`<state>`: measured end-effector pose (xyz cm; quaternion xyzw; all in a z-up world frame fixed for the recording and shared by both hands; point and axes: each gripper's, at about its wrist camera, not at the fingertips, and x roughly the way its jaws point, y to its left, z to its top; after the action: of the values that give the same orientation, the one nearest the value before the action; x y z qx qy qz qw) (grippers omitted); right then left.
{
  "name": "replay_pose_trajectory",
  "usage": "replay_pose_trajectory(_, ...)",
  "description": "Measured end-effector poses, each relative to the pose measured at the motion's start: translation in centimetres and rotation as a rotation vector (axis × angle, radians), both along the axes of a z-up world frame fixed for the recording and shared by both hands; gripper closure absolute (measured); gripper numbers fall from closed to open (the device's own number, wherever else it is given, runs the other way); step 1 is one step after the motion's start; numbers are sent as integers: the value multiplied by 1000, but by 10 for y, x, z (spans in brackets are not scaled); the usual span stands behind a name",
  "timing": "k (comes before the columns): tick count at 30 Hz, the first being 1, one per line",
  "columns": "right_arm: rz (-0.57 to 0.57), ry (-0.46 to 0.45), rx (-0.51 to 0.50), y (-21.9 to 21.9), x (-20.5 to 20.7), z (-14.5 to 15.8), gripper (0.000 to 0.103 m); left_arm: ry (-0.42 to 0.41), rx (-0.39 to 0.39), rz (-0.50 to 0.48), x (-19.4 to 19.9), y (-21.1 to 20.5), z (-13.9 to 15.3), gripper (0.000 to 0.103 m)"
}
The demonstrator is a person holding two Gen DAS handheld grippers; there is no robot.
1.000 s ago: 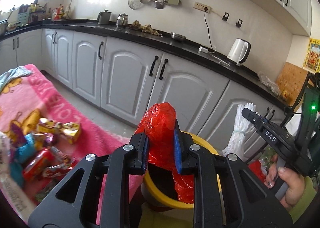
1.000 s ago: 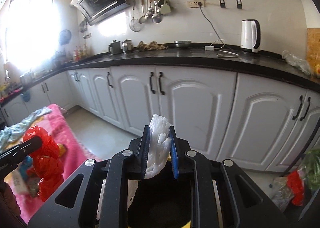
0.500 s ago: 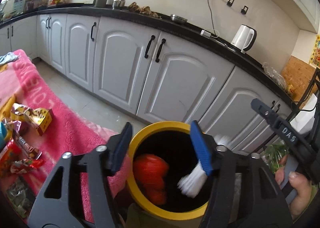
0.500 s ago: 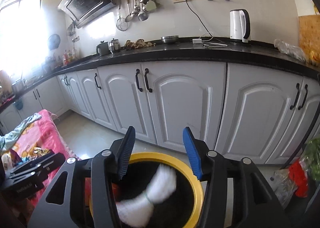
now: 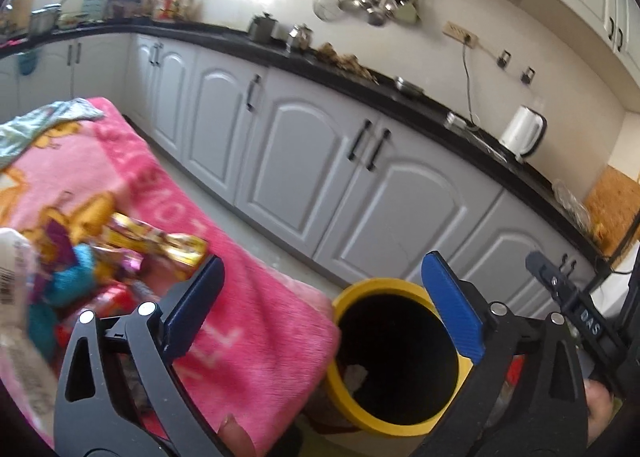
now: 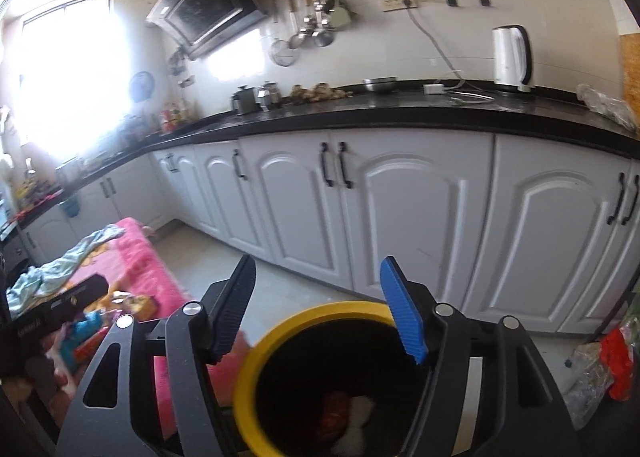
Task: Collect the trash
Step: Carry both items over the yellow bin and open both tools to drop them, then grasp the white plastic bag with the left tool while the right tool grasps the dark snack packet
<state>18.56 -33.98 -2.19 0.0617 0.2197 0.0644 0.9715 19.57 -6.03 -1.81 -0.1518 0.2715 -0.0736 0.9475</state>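
Note:
A yellow-rimmed bin (image 5: 400,285) with a black inside stands beside a pink blanket (image 5: 248,321). It also shows in the right wrist view (image 6: 256,357). A red bag (image 6: 334,413) and a white bag (image 6: 358,415) lie at its bottom. A pile of colourful snack wrappers (image 5: 132,253) lies on the blanket. My left gripper (image 5: 324,305) is open and empty, over the blanket's edge and the bin. My right gripper (image 6: 320,307) is open and empty above the bin; its body shows in the left wrist view (image 5: 572,305).
White kitchen cabinets (image 6: 400,209) under a black counter run behind the bin. A kettle (image 6: 512,57) stands on the counter. A light blue cloth (image 6: 68,269) lies on the blanket's far end. Plastic bags (image 6: 608,361) lie on the floor at the right.
Both grippers opened and dropped their bags into the bin: red from the left, white from the right. The left gripper has since swung left toward the blanket.

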Motion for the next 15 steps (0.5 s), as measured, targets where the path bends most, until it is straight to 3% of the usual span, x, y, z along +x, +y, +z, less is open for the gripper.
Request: replay_pose_trajectory(15,222,-3,-1,82,-29,18,33,-77,4,183,-49,90,32,12)
